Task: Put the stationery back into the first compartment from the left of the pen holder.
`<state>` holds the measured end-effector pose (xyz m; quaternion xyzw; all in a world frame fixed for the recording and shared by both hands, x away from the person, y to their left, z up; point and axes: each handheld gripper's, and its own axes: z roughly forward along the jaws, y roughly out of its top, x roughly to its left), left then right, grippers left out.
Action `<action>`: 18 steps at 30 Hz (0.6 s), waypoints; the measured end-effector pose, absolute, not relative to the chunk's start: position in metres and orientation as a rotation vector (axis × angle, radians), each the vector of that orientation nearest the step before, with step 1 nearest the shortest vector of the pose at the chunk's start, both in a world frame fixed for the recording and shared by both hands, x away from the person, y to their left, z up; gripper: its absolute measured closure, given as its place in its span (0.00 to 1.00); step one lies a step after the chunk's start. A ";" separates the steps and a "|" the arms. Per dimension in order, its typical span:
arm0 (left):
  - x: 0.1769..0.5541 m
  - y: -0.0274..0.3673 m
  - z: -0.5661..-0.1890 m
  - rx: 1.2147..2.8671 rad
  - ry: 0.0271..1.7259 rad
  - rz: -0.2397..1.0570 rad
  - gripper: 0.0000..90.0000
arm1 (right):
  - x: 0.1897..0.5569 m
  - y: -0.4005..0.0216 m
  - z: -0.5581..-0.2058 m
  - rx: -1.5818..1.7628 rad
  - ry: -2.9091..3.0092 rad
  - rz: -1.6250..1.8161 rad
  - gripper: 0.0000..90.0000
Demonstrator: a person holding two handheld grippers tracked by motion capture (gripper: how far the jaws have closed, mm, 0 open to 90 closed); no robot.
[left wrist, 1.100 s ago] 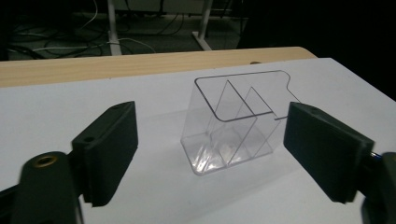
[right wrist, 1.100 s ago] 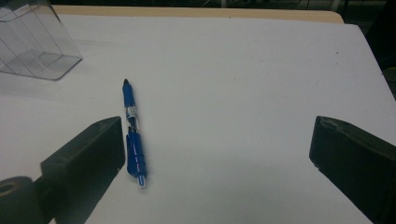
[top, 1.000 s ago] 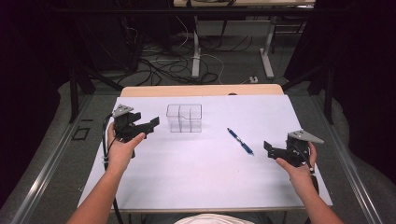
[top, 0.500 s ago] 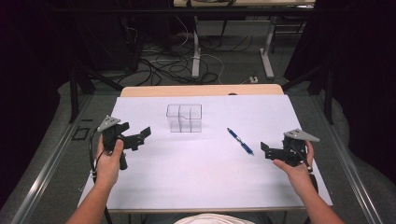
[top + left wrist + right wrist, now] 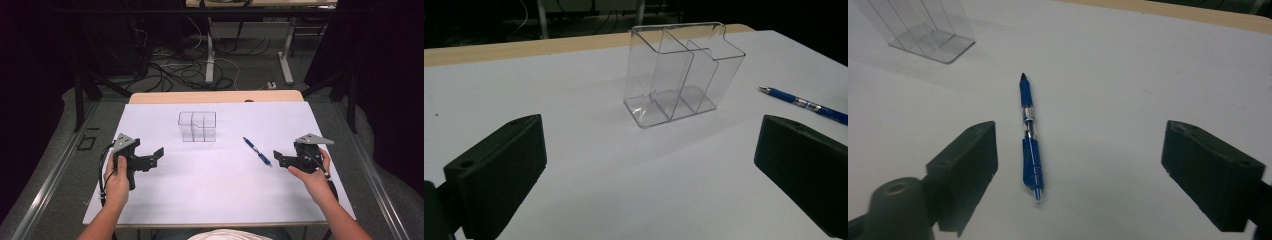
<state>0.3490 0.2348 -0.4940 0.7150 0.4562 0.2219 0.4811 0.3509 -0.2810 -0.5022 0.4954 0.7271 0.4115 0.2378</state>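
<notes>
The left gripper point(image 5: 159, 152) sits over the left side of the white table point(image 5: 215, 200), low and near the paper. Its jaws are spread wide with nothing between them. They point across at the clear box point(image 5: 197, 126), which stands upright near the back middle of the table. The box has thin walls inside that split it into parts. Nothing lies between this gripper and the box.

To the right of the box lies the blue pen point(image 5: 257, 151), flat on the table and slanted. The right gripper point(image 5: 278, 159) is just beside the pen's near end, not touching it. In the right gripper view the pen point(image 5: 1030, 134) lies ahead of the jaws, nearer the left one. These jaws are apart too, and have just been closing a little, with nothing pinched.

A second ago the left gripper was up close to the box; now it is farther left and nearer the person. The pen and box have not moved.

The box's clear walls are hard to make out from above.
</notes>
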 end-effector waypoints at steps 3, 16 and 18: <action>0.348 0.234 -0.496 1.733 1.114 0.529 0.00 | 0.355 -0.278 -0.498 1.341 2.027 1.118 0.20; 0.347 0.235 -0.498 1.730 1.121 0.526 0.00 | 0.384 -0.258 -0.483 1.336 2.157 1.000 0.35; 0.347 0.236 -0.498 1.728 1.119 0.525 0.00 | 0.388 -0.255 -0.482 1.331 2.172 0.990 0.37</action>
